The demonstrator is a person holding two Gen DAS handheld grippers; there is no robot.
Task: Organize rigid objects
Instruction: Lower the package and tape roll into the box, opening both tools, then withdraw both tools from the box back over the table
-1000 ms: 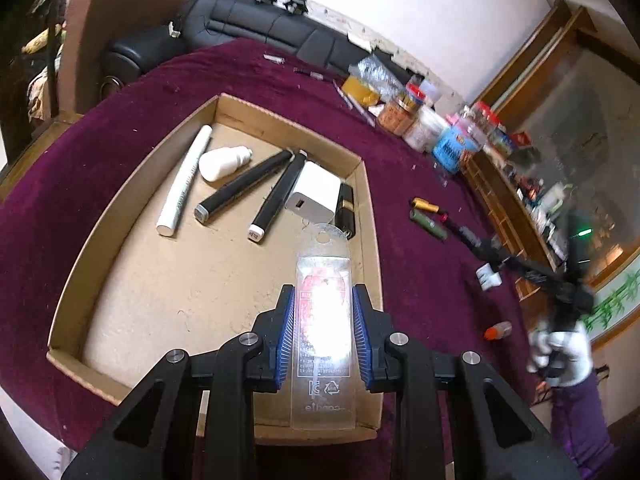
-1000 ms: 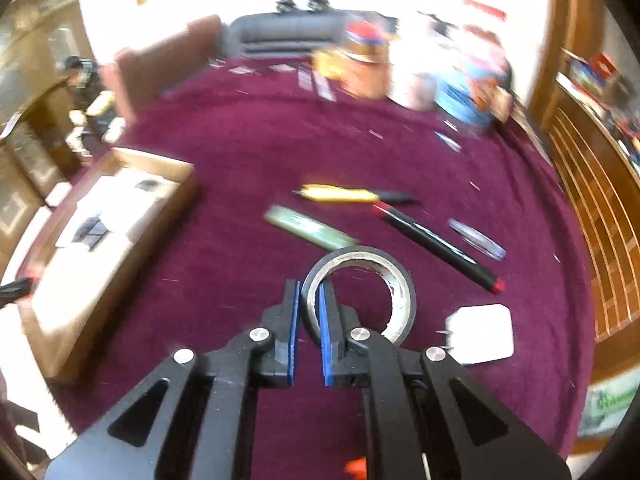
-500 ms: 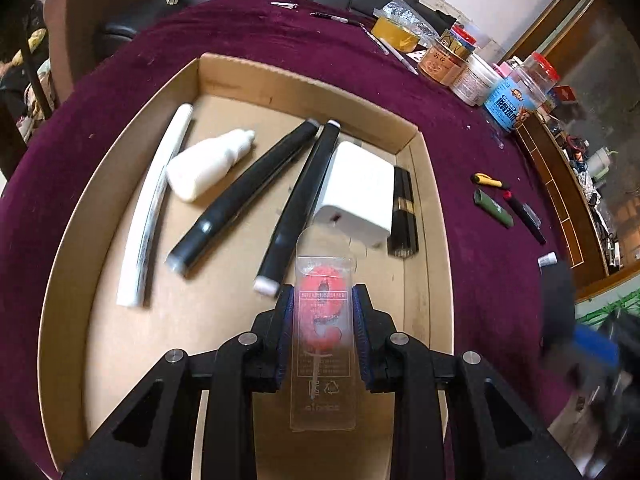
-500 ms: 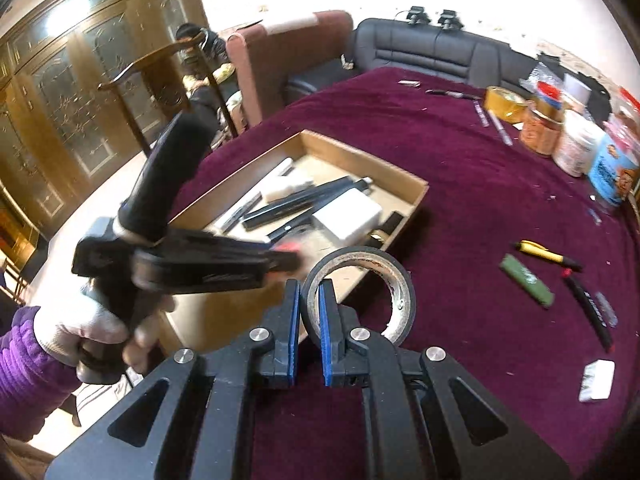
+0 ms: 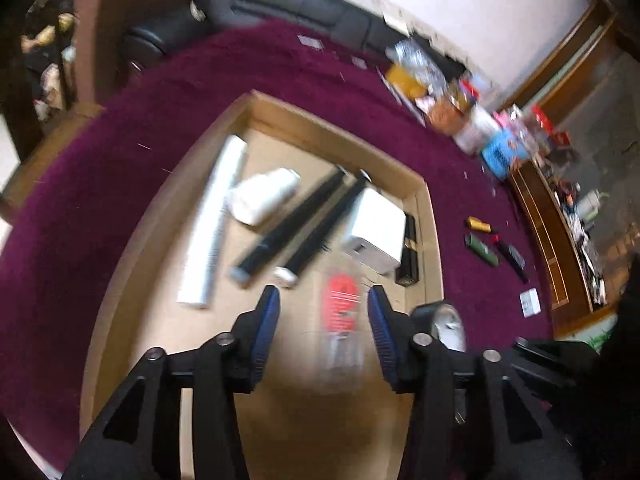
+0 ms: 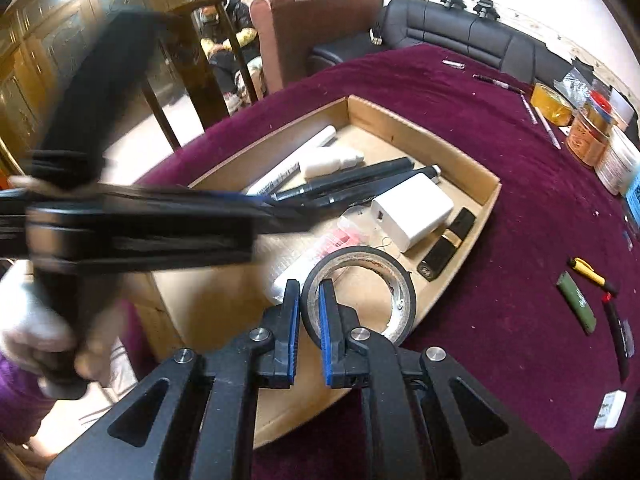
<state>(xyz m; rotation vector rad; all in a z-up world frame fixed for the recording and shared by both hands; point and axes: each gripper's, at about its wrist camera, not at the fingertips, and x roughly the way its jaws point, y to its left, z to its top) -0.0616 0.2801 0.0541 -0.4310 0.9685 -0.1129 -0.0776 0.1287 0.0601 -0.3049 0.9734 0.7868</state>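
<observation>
Nearest you, the right hand-held gripper (image 6: 309, 308) has its blue ribbed pads clamped narrowly on the wall of one roll of black tape (image 6: 362, 292), a flat ring with a pale inner core, held over the near corner of the cardboard tray (image 6: 490, 196).

Your left hand-held gripper (image 5: 323, 320) stands moderately wide; its jaws have just been opening, and the clear plastic blister pack (image 5: 340, 320) with a red insert lies between the pads, blurred, with neither pad pressing on it. It lies on the tray floor near the near right-hand wall.

Beyond the pack, inside the tray of shallow brown corrugated board:
- one glossy white rectangular charger block (image 6: 412, 210)
- one black-and-gold lipstick-shaped case (image 6: 446, 246), between the block and the tray's right wall
- two long matte black cylinders (image 5: 298, 224), side by side
- one squat white bottle (image 5: 264, 196)
- one long white tube (image 5: 214, 222), leftmost

Outside the tray's right wall, on the plush maroon worktop (image 6: 500, 152): one yellow pen (image 6: 590, 272), one flat green stick (image 6: 576, 306), one black marker (image 6: 618, 340), one small white rectangle (image 6: 610, 410). Past the tray's far corner stand jars and packets (image 6: 588, 136), too crowded to count.
</observation>
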